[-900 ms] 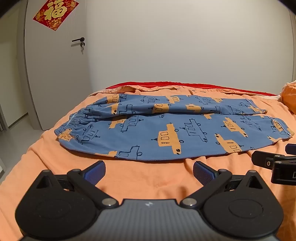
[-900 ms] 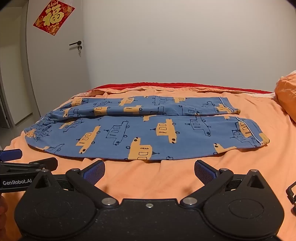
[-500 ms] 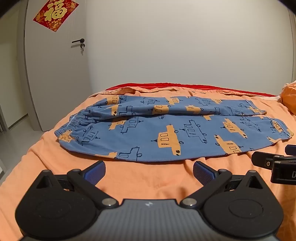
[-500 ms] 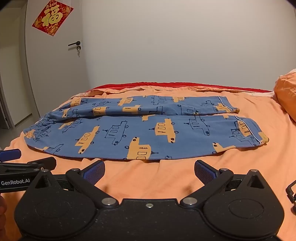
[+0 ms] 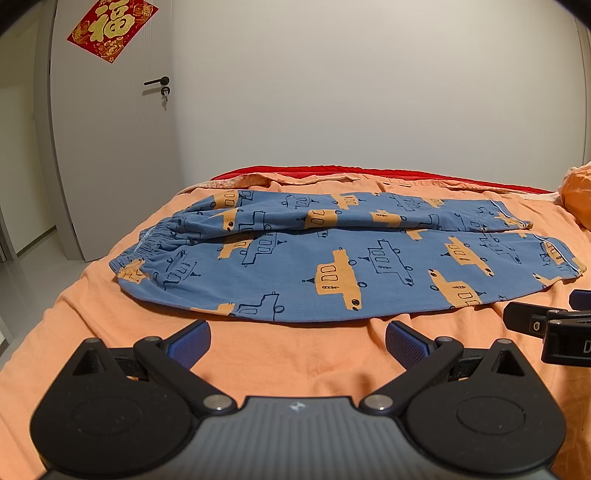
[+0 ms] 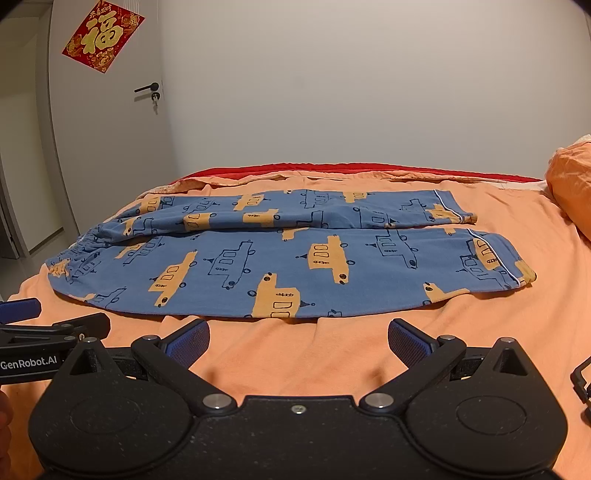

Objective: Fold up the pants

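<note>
Blue pants (image 5: 332,254) with orange car prints lie flat on the orange bed sheet (image 5: 303,354), waistband to the left, leg cuffs to the right, the two legs side by side. They also show in the right wrist view (image 6: 295,258). My left gripper (image 5: 297,341) is open and empty, just short of the pants' near edge. My right gripper (image 6: 298,341) is open and empty, also just short of the near edge. Each gripper shows at the other view's side edge.
A white door (image 5: 110,147) with a red paper decoration (image 5: 110,26) stands at the far left. An orange pillow (image 6: 570,184) lies at the right. A red blanket edge (image 5: 369,171) runs along the far side of the bed against the wall.
Both grippers have crept slightly forward toward the pants. The pants have not moved.
</note>
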`<state>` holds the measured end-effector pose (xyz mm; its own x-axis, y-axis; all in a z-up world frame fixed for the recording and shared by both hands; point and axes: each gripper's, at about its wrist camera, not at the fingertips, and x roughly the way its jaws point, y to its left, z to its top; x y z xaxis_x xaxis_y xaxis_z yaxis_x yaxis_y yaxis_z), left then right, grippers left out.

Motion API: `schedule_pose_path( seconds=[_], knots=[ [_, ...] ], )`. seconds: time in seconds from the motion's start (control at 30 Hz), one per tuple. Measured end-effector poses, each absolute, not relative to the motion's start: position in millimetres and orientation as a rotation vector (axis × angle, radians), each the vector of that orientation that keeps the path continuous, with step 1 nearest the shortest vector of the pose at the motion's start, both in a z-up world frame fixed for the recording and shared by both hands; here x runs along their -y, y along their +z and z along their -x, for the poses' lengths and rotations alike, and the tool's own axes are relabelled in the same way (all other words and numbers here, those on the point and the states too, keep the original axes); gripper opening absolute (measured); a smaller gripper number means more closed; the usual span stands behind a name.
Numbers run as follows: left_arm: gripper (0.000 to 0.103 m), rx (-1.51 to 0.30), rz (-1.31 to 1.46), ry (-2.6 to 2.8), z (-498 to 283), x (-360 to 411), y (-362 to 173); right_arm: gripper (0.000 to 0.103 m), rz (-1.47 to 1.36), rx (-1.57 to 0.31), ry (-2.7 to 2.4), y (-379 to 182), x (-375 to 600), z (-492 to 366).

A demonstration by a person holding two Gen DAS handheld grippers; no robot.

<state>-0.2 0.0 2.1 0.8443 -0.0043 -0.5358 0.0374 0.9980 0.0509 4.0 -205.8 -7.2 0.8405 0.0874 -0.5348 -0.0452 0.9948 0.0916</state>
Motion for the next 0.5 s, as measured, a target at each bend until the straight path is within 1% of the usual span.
schedule_pose_path(
  seconds=[0.5],
  knots=[
    [0.103, -0.569, -0.056, -0.021, 0.0, 0.2, 3.8, 0.103, -0.079, -0.569, 0.071, -6.8, 207.1, -3.9]
  ],
)
